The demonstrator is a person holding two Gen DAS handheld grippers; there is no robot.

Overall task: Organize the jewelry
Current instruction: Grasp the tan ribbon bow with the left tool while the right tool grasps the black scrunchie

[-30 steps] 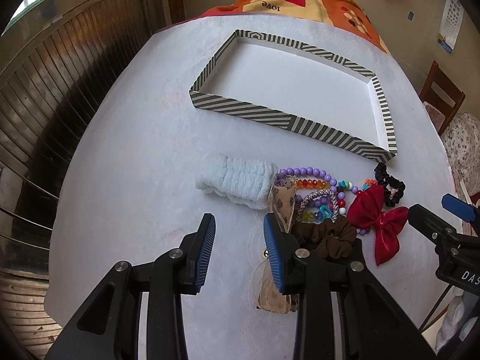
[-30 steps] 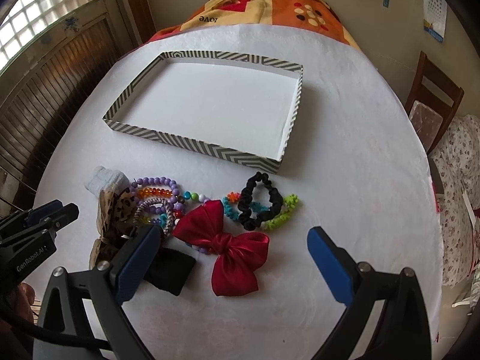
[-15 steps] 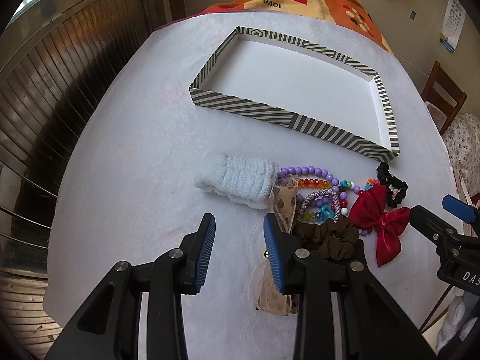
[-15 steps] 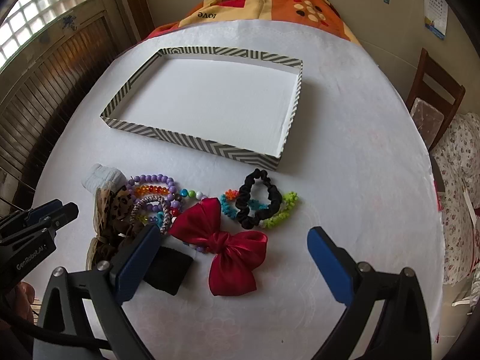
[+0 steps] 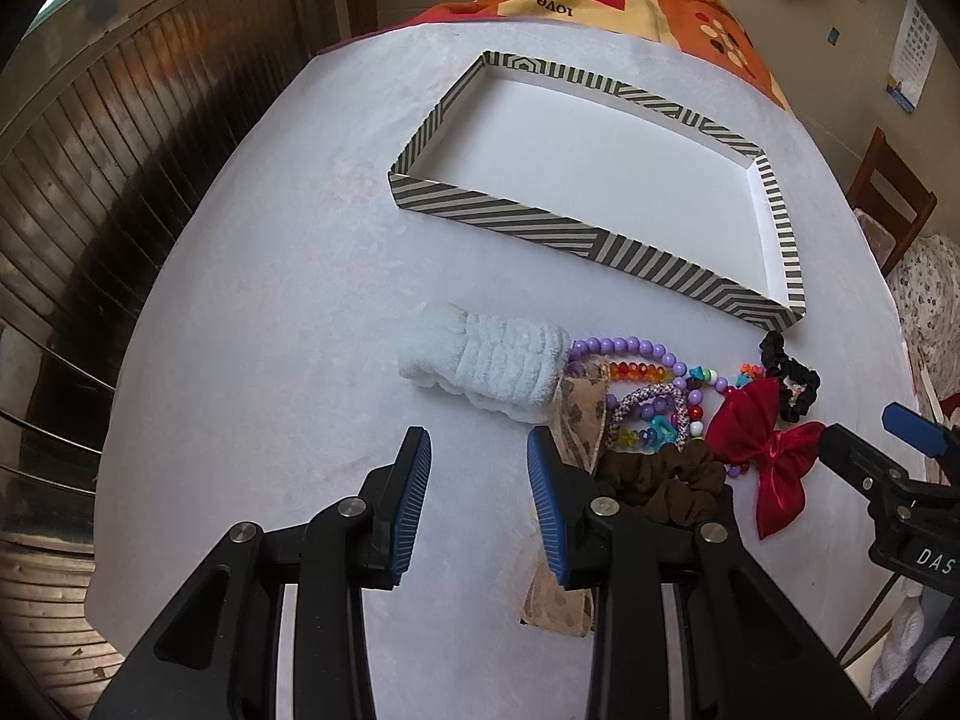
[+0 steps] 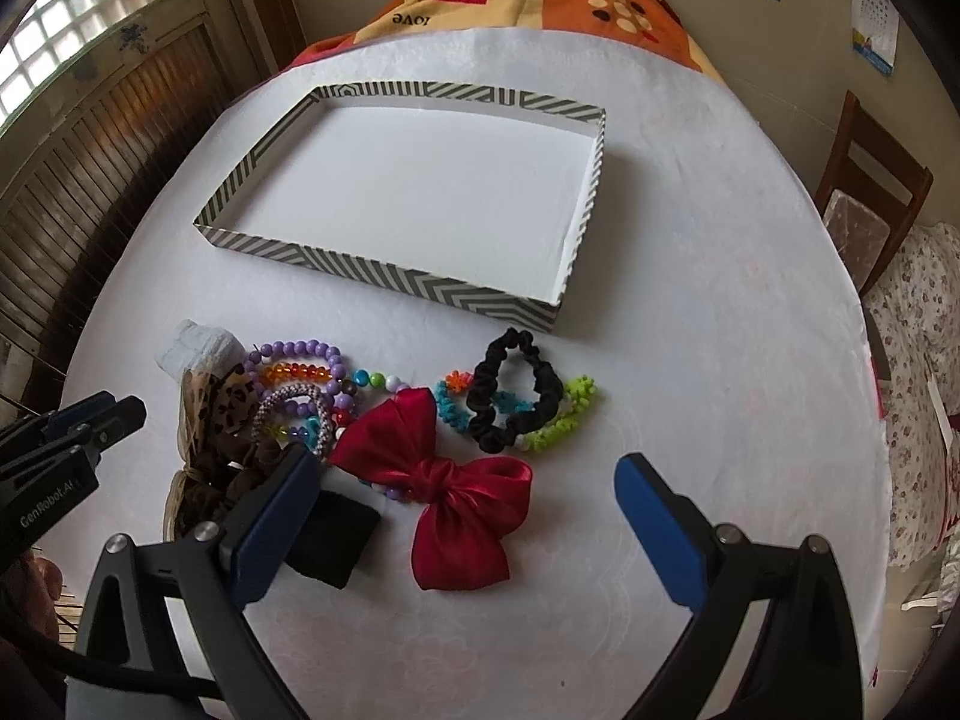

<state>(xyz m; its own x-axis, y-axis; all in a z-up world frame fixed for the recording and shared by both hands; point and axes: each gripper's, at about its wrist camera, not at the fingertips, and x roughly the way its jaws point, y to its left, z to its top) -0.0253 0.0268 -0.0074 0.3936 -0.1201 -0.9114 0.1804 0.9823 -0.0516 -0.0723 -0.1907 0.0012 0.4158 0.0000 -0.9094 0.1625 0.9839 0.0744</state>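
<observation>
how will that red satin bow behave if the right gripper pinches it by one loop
The red satin bow will probably sag from the pinch: its loops look like soft, creased ribbon. Its glossy sheen suggests it may slip between the pads. It overlaps a beaded strand, so lifting may drag those beads along.

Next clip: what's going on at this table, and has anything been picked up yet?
A person holds a gripper in each hand above a white-covered table. Both the left gripper and the right gripper have open jaws with nothing between them. The striped tray holds nothing. The pieces all lie in a cluster in front of it: red bow, black scrunchie, purple bead bracelet, brown scrunchie and a white fluffy band. Sorting has not started.
</observation>
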